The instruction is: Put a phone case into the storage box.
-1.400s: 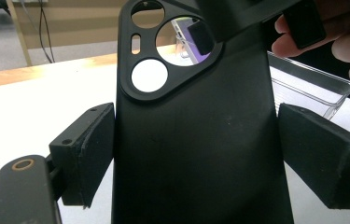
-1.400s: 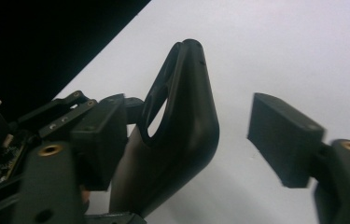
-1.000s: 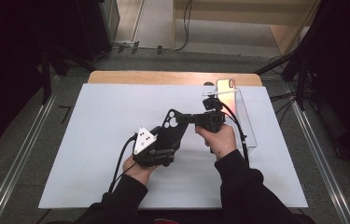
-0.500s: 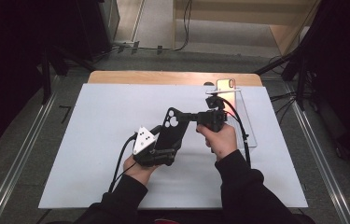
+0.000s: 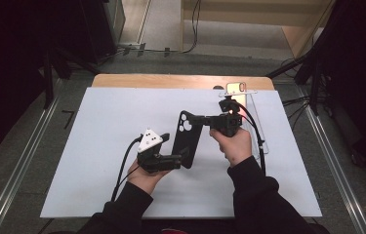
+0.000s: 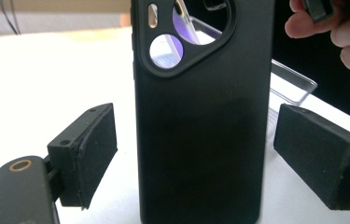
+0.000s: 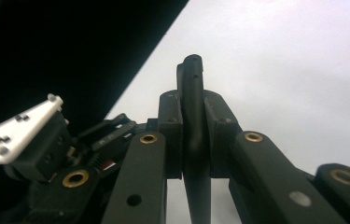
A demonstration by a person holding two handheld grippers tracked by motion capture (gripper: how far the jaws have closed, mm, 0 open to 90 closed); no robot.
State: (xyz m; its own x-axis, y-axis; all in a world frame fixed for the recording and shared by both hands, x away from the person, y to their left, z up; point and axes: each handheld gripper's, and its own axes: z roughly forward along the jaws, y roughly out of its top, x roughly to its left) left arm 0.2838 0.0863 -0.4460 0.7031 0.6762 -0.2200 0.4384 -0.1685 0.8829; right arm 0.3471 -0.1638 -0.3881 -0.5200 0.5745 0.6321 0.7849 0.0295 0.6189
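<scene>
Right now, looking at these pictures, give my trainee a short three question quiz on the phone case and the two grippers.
1. True or false: the right gripper is clamped on the black phone case.
2. In the left gripper view, do the left gripper pads press on the case?
3. What lies on the table beyond the case: A, a clear tray; B, a mug?

Key: 1 true. 2 no, there are gaps on both sides. 3 A.

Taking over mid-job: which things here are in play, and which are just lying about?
In play: black phone case, clamped edge-on in right gripper; left gripper, jaws open either side of it.
Lying about: clear plastic tray and small orange-topped object at the table's far edge.
</scene>
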